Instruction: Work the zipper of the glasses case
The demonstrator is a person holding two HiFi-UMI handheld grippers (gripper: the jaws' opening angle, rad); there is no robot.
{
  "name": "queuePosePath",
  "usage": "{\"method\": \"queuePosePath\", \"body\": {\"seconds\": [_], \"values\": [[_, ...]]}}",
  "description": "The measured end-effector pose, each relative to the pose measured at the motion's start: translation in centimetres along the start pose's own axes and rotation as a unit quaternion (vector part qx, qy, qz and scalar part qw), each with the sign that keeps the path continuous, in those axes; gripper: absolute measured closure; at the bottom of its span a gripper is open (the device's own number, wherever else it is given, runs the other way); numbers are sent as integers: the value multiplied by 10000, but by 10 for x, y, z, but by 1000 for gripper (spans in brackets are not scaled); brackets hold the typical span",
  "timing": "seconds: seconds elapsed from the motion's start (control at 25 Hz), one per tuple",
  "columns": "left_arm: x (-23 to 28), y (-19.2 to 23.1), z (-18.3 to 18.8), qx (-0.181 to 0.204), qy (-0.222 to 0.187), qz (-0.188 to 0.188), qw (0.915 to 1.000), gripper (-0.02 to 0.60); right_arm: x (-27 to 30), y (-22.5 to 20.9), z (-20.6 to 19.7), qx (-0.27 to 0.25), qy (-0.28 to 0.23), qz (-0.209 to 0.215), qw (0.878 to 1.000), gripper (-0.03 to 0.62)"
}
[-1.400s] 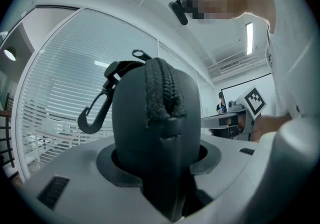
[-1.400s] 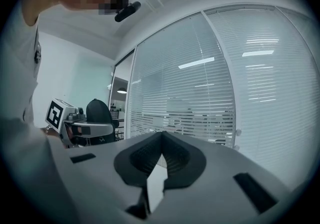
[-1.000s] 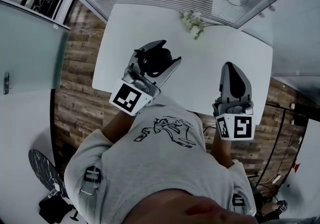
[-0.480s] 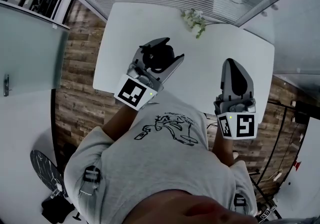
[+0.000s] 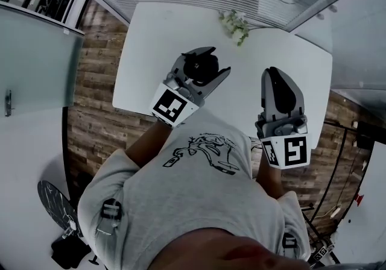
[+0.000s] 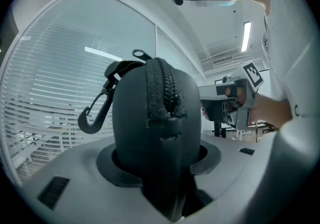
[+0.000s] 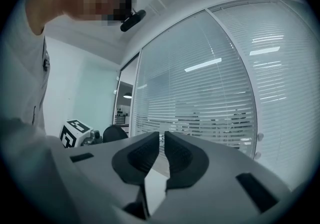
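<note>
Two jaws of the left gripper (image 5: 207, 64) are clamped on the glasses case (image 6: 155, 118), one pad on each flank of its lower part, so the dark, rounded case stands up out of the gripper with one end toward that gripper's camera. Its zipper (image 6: 167, 88) runs up the middle of that end and over the top, the teeth meeting along the stretch that shows. A dark snap hook (image 6: 95, 110) hangs from the upper left of the case, clear of the jaws. I cannot tell where the zipper pull sits.

Well apart from it, the right gripper (image 7: 162, 140) is opening: its two pads stand a narrow slit apart, with nothing between them and nothing touching them. It is held up off the surface (image 5: 151, 46), pointing away from the person's body, and the case shows to its left in the right gripper view, next to the left gripper's marker cube (image 7: 75, 133).

Both grippers hover over the near half of the white surface, the left one angled toward the right one. A small sprig of pale flowers (image 5: 236, 26) lies near the far edge, apart from both grippers. Wooden floor (image 5: 90, 94) shows to the left of the surface, and slatted blinds (image 7: 220, 88) cover the glass wall beyond. The person wears a grey printed T-shirt (image 5: 193, 178)
</note>
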State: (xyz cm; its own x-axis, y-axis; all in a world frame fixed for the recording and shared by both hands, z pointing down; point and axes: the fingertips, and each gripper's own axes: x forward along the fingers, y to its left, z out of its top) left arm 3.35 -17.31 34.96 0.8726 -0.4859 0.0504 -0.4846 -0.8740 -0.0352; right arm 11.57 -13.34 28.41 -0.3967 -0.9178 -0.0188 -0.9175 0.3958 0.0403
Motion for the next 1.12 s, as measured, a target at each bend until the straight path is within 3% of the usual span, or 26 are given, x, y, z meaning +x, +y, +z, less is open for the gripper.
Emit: {"method": "queuePosePath", "body": {"seconds": [0.48, 1.12], "values": [[23, -24, -29, 316, 278, -681, 9968, 354, 26, 48, 7, -10, 40, 858, 9963, 499], [35, -40, -59, 549, 531, -1013, 9919, 353, 50, 87, -23, -247, 710, 1726, 9821, 468]]}}
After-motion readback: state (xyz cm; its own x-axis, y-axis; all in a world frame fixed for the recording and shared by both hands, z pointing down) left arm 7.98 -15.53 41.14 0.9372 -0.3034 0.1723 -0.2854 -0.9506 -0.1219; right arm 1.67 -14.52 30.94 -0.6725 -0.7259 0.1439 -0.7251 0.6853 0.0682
